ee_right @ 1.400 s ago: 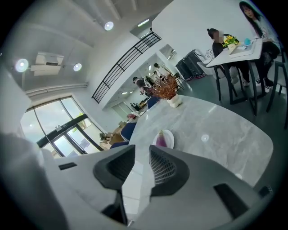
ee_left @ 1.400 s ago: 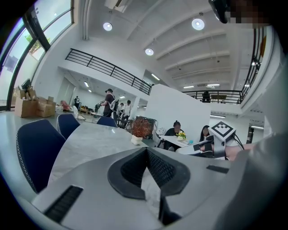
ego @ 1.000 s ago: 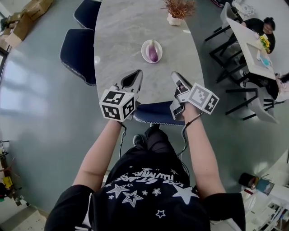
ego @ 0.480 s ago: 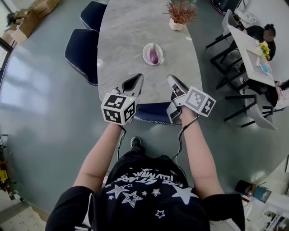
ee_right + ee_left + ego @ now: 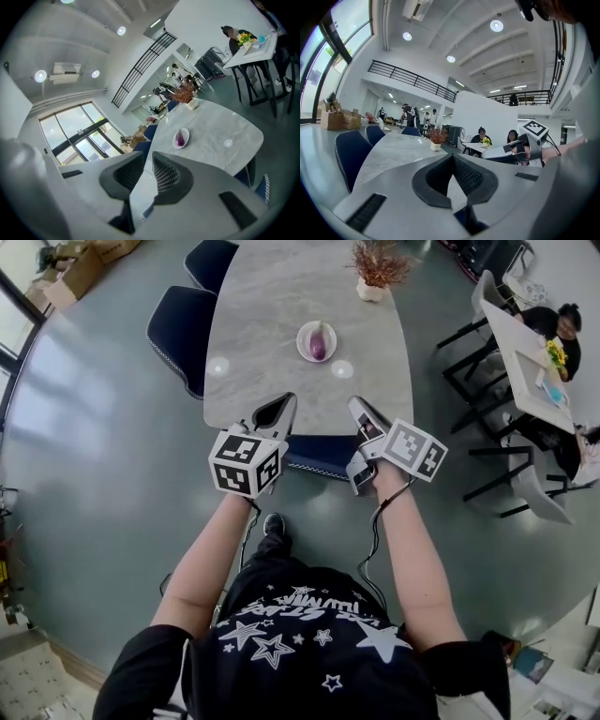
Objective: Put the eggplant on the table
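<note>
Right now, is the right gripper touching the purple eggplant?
Apart: head view shows marble table between right gripper and purple eggplant; the gripper's empty jaws have just been closing.

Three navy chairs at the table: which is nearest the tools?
The navy chair tucked under the near end of the table, showing between the left tool and right tool. The other two chairs stand along its left side, farther off.

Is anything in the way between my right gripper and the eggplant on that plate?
Nothing visible. Only bare grey marble tabletop lies between the right gripper and the purple eggplant on its white round plate. The gripper's jaws have just been closing part-way, with nothing between them.
</note>
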`<move>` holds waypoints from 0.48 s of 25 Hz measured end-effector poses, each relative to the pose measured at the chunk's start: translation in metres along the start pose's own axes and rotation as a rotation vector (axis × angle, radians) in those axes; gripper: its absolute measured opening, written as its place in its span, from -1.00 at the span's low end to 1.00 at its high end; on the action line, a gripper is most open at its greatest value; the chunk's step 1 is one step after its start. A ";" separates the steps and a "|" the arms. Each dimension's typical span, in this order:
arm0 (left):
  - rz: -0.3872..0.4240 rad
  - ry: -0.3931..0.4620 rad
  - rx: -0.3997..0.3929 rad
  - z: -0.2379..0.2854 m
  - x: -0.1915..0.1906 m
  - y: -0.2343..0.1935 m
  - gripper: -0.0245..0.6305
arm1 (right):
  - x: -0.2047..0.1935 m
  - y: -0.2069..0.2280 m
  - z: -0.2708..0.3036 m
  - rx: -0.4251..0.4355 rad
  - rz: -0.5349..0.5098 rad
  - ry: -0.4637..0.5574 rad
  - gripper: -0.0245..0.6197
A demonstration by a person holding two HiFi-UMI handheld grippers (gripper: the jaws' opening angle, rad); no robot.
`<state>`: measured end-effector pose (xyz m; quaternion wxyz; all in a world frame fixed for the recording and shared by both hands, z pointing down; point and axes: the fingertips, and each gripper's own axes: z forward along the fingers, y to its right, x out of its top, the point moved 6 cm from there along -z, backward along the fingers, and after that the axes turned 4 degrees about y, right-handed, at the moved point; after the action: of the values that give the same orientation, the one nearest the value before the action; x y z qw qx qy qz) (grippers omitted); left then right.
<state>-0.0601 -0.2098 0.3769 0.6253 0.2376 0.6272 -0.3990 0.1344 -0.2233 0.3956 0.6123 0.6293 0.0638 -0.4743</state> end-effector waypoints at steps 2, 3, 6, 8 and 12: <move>-0.002 0.012 0.025 -0.010 0.001 0.008 -0.90 | -0.002 0.000 -0.012 0.011 -0.001 -0.005 -0.81; -0.002 0.017 0.036 -0.016 0.001 0.012 -0.90 | -0.004 -0.001 -0.017 0.018 -0.006 -0.010 -0.81; 0.005 0.029 0.062 -0.029 0.000 0.026 -0.90 | -0.007 -0.005 -0.034 0.043 -0.014 -0.022 -0.82; 0.007 0.038 0.073 -0.038 -0.001 0.039 -0.90 | -0.009 -0.006 -0.045 0.059 -0.016 -0.030 -0.82; 0.007 0.043 0.095 -0.056 -0.010 0.065 -0.90 | -0.017 -0.006 -0.070 0.081 -0.014 -0.043 -0.82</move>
<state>-0.0406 -0.1264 0.3680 0.6011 0.2776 0.6198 -0.4212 0.1579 -0.1557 0.3889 0.5843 0.6427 0.0361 -0.4942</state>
